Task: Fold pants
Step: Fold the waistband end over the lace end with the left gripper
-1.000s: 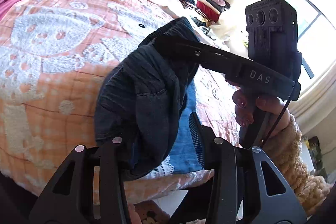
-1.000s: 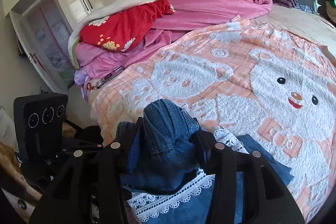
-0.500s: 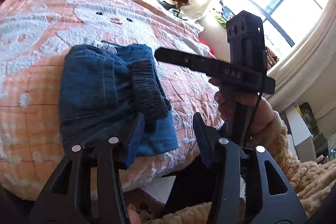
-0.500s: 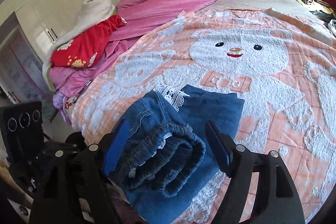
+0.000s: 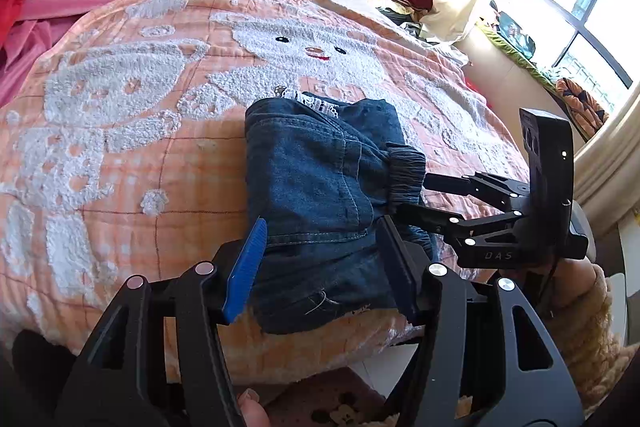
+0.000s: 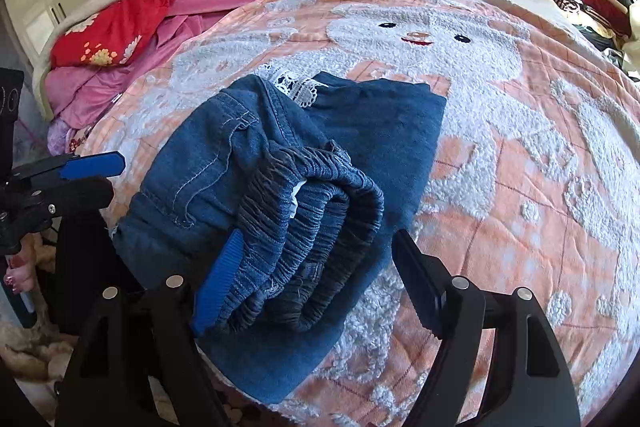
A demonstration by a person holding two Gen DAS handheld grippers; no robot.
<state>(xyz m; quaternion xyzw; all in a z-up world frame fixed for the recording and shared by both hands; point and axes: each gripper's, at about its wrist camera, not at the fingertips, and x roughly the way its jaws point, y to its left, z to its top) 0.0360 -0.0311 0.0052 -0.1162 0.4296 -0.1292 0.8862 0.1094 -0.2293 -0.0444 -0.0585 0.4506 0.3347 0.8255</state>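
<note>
Folded denim pants (image 5: 320, 195) lie at the near edge of the bed (image 5: 120, 147), centre of the left wrist frame, a bundle with lace trim poking out at its far end and the elastic waistband (image 6: 312, 223) doubled over on top.

My left gripper (image 5: 320, 259) straddles the near hem with its jaws opening; the cloth sits between the fingers, but the blue pad at lower left stands clear of it, so I am not pinching anything. My right gripper (image 6: 320, 275), lower centre of its own frame, stands wide apart around the waistband roll; its left pad lies against the gathers, the right finger well clear, and nothing is clamped.

I judge the denim soft but thick, fairly light, with enough friction to stay put on the fleecy bedspread. The layers will want to spring open, especially the bulky gathered waistband. The best hold, I think, is through all layers at a stitched edge, hem or waistband, rather than the loose top sheet alone.
</note>
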